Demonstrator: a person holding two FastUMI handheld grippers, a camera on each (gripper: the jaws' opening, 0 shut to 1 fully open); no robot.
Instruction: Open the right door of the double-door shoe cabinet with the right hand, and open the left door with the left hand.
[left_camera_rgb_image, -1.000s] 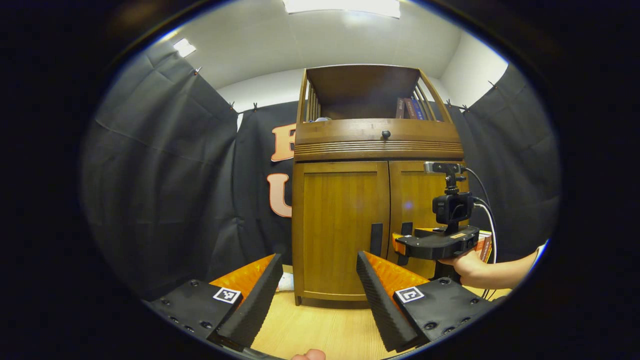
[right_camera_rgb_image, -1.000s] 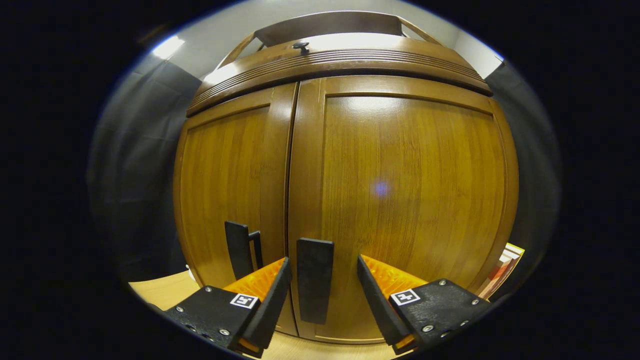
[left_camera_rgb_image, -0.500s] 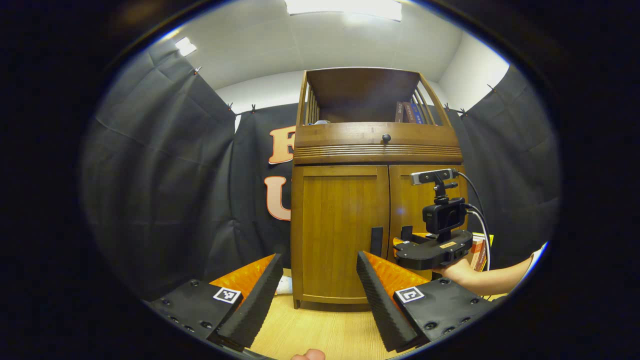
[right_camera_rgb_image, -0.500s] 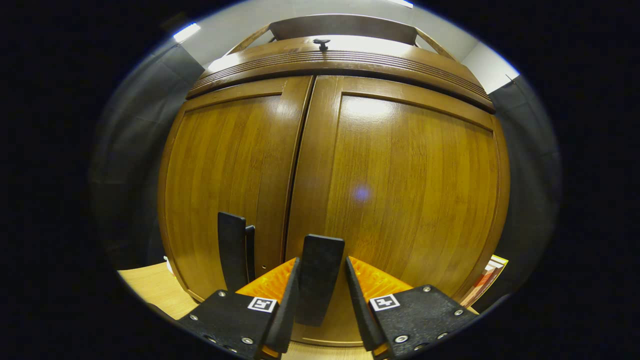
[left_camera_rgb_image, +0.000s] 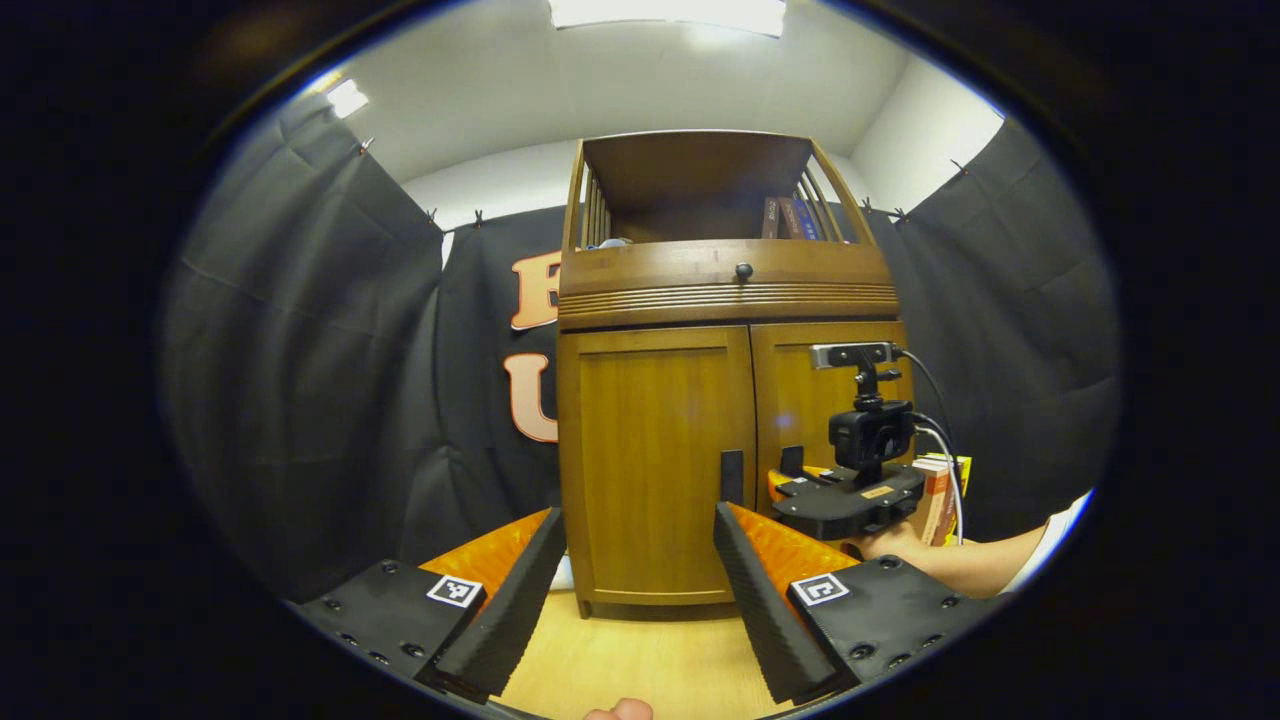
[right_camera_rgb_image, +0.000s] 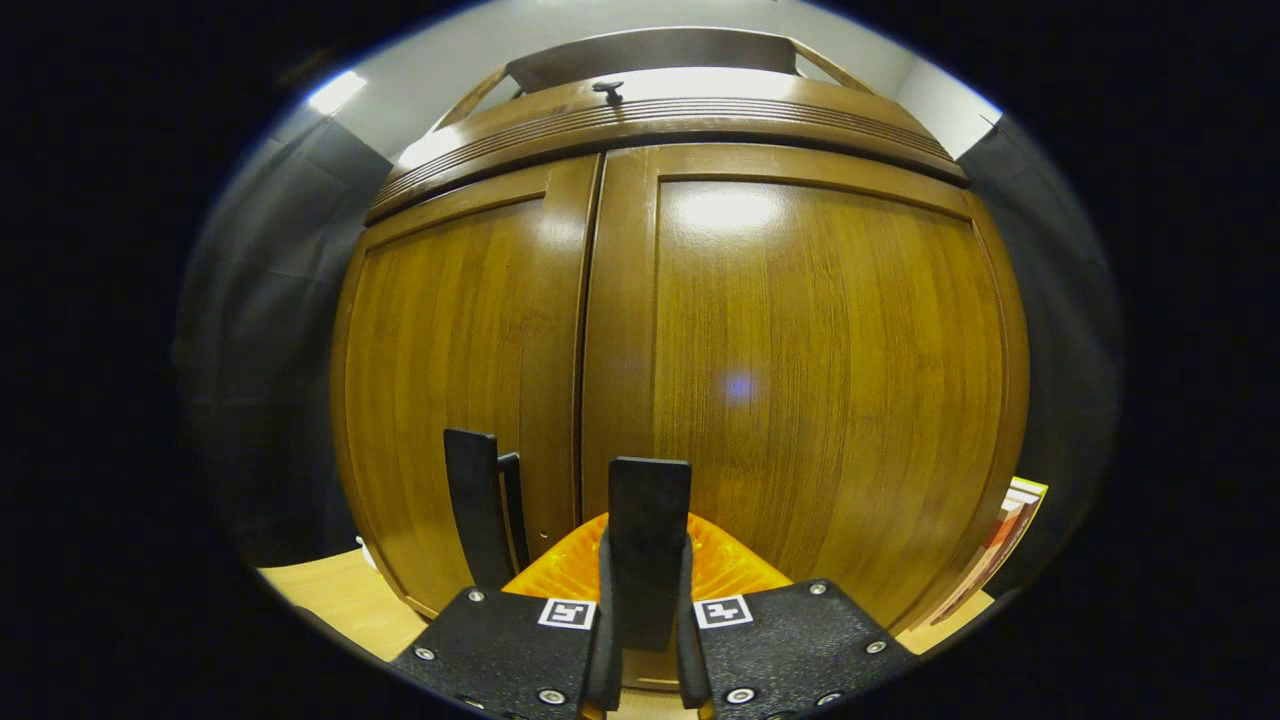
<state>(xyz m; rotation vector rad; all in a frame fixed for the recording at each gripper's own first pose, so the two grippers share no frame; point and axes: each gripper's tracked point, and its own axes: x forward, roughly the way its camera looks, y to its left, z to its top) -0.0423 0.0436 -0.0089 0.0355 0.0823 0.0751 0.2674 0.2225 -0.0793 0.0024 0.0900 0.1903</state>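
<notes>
- I count one shoe cabinet (left_camera_rgb_image: 700, 440), the landmark for all below.
- Two doors on its front: left door (right_camera_rgb_image: 450, 390), right door (right_camera_rgb_image: 820, 390).
- Two dark handles, one per door: left handle (right_camera_rgb_image: 472, 505), right handle (right_camera_rgb_image: 648, 520).
- One round knob (left_camera_rgb_image: 743, 270) above the doors.
- Two grippers before it: left gripper (left_camera_rgb_image: 635, 590), right gripper (right_camera_rgb_image: 640, 640).
- One stack of books (left_camera_rgb_image: 940, 490) beside its right flank; their number I cannot tell.
</notes>
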